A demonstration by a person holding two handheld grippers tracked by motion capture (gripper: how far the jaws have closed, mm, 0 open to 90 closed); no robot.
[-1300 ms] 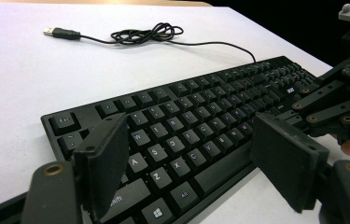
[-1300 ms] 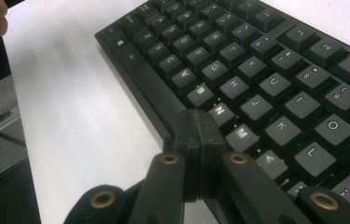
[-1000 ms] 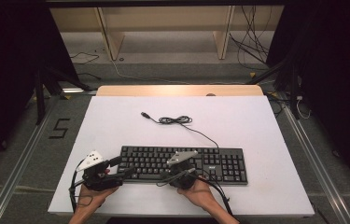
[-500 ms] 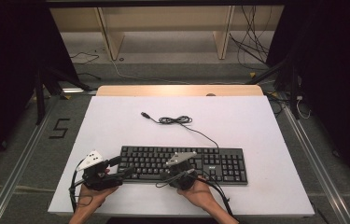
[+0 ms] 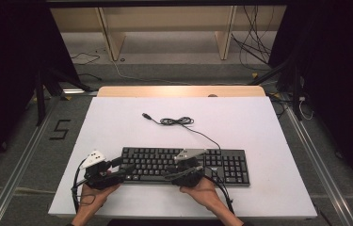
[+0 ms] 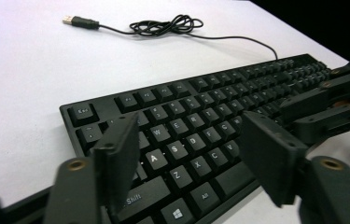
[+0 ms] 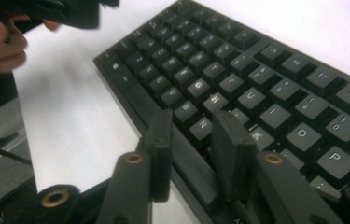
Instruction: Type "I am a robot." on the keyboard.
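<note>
keyboard (image 5: 183, 165): matt black plastic | table (image 5: 259, 122): smooth matt white | cable (image 6: 172, 25): glossy black

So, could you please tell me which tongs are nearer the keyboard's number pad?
Right. The right tongs sit mid-keyboard, closer to the number pad; the left tongs are at the opposite end.

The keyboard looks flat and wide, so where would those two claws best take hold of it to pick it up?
Probably by its near long edge, coming in from the person's side. The keyboard lies flat on the table, a thin slab, so the jaws can only pinch its edge. The left gripper near the left end and the right gripper near the middle would share the load, though farther apart would balance better.
</note>
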